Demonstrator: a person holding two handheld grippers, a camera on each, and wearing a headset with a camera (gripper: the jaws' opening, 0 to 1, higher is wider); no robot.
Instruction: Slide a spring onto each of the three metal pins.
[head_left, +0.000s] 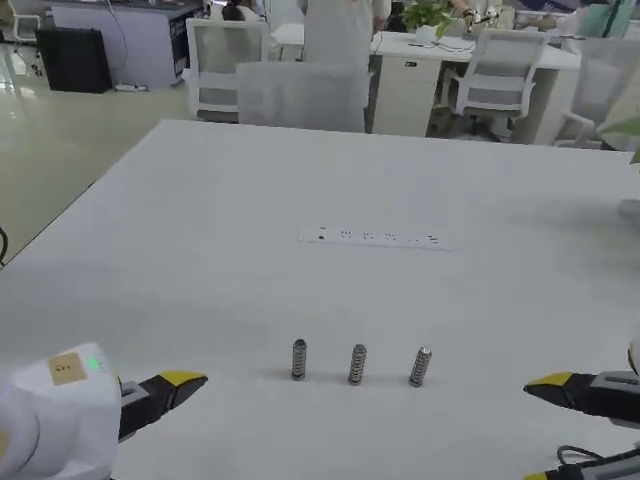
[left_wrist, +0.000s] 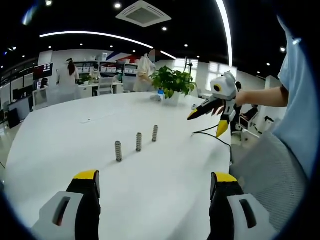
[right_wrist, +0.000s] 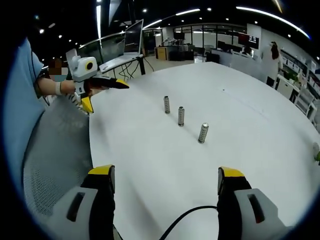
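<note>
Both my claws hang wide and empty: the left claw (left_wrist: 155, 176) at about 8 o'clock in the head view, the right claw (right_wrist: 165, 172) at about 4 o'clock, well apart from the work. The three pins (head_left: 357, 365) stand in a row near 6 o'clock, and each seems to wear its spring (head_left: 298, 360) already, so I judge the job done, with nothing left but perhaps checking the right-hand one, whose cap peeks above the coil. The white table (head_left: 200, 250) is bare around them; a socket strip (head_left: 380, 238) lies toward 12 o'clock, the far edge beyond it. A cable (right_wrist: 185, 220) trails under my right claw.
</note>
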